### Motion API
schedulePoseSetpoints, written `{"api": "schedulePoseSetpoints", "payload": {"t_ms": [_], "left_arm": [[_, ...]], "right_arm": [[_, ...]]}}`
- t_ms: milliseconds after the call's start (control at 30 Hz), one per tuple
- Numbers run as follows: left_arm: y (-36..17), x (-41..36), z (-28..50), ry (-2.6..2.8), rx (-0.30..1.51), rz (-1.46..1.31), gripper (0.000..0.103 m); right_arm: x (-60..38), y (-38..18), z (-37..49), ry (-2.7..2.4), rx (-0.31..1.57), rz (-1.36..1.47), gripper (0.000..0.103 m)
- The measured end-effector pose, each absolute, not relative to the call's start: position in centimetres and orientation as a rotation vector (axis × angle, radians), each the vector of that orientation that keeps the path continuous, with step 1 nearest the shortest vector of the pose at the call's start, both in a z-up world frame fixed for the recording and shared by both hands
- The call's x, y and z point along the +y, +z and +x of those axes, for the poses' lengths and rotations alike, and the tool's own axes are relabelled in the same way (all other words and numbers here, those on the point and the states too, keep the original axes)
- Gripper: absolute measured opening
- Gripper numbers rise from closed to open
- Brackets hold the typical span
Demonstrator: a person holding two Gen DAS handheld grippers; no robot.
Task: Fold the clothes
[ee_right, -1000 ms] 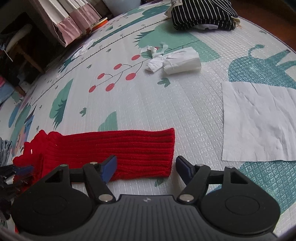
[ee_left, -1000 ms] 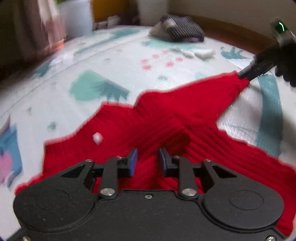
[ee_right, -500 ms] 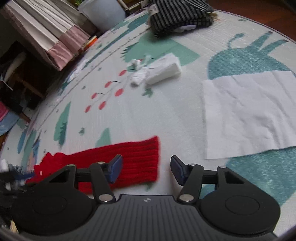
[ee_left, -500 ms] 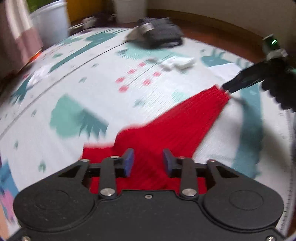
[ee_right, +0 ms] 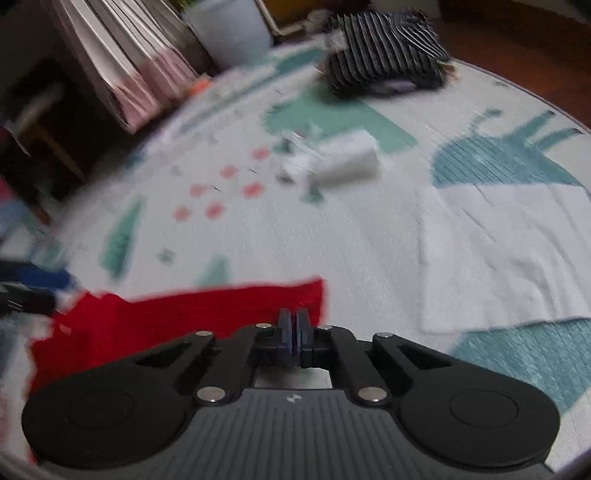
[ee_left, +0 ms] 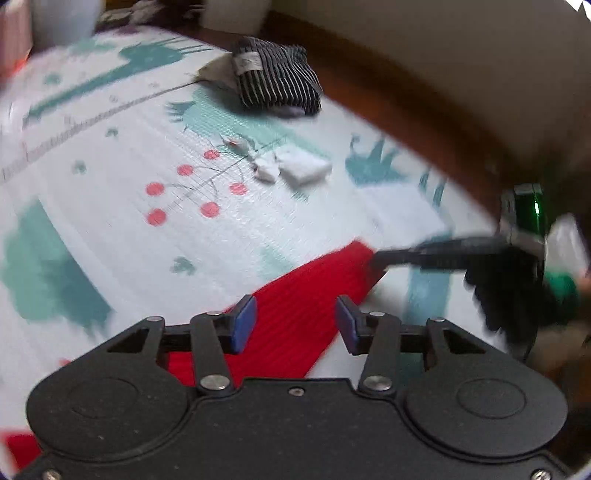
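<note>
Sleeve of red sweater pinched by right tool, left tool open above it

Red ribbed sweater (ee_left: 295, 295) lies spread on a play mat (ee_left: 110, 155) printed with teal animals, leaves and red berries. In the left wrist view one sleeve runs away up and to the right, and the right tool (ee_left: 380, 256) meets its far cuff with thin dark fingers; a black-gloved hand (ee_left: 509, 291) holds that tool. The right wrist view shows the same grip from behind: the right tool (ee_right: 294, 332) has its blue pads pressed together after just closing, and the cuff edge of the red sweater (ee_right: 184, 314) sits at them, so the cloth appears to be clamped, though blur hides the exact contact.

The left tool (ee_left: 295, 321) stands with its blue pads apart, having just been opening; the red knit shows in the gap below them, and neither pad presses on it.

Farther back on the mat lies a folded black-and-white striped garment (ee_left: 275, 83). Nearer the middle, beside the berry print, sit a small white folded cloth (ee_left: 304, 168) and some crumpled white scraps (ee_left: 264, 170). A flat white sheet (ee_right: 506, 254) lies on the mat to the right of the cuff, apart from it. A pale round bin (ee_right: 229, 31) and pink-edged curtains (ee_right: 147, 74) stand beyond the mat's far edge.
</note>
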State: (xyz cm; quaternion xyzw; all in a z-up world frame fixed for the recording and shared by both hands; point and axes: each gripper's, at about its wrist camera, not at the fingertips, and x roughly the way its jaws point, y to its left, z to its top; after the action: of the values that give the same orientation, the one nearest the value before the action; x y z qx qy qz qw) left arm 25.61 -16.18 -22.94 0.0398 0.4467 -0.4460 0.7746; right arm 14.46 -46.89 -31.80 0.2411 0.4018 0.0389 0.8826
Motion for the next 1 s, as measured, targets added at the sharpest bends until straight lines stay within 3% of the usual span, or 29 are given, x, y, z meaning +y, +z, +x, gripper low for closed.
{"api": "schedulePoseSetpoints", "payload": {"t_ms": [233,533,667,767,867,1000], "left_arm": [[-23.8,-19.7,20.9,-1.048,0.854,0.189,0.046],[-23.6,-22.1,20.4,-0.992,0.758,0.284,0.045],[-23.3,-20.8,21.4,-0.923,0.763,0.228,0.011],[-23.0,-17.8,22.3,-0.882,0.807,0.144,0.01],[-21.9,-13.0,22.4,-0.845,0.825,0.04,0.009],[-20.3,-5.4,21.8,-0.755,0.801,-0.086,0.009]], "right_arm": [[-45.2,-29.2,16.1,0.244,0.826,0.613,0.005],[-42.5,-26.2,17.4,0.414,0.831,0.694,0.005],[-41.7,-25.4,17.7,0.467,0.813,0.737,0.007],[-42.4,-24.7,17.3,0.519,0.734,0.823,0.011],[-42.5,-24.1,17.3,0.495,0.721,0.805,0.023],[-40.6,-24.3,17.5,0.44,0.78,0.647,0.024]]}}
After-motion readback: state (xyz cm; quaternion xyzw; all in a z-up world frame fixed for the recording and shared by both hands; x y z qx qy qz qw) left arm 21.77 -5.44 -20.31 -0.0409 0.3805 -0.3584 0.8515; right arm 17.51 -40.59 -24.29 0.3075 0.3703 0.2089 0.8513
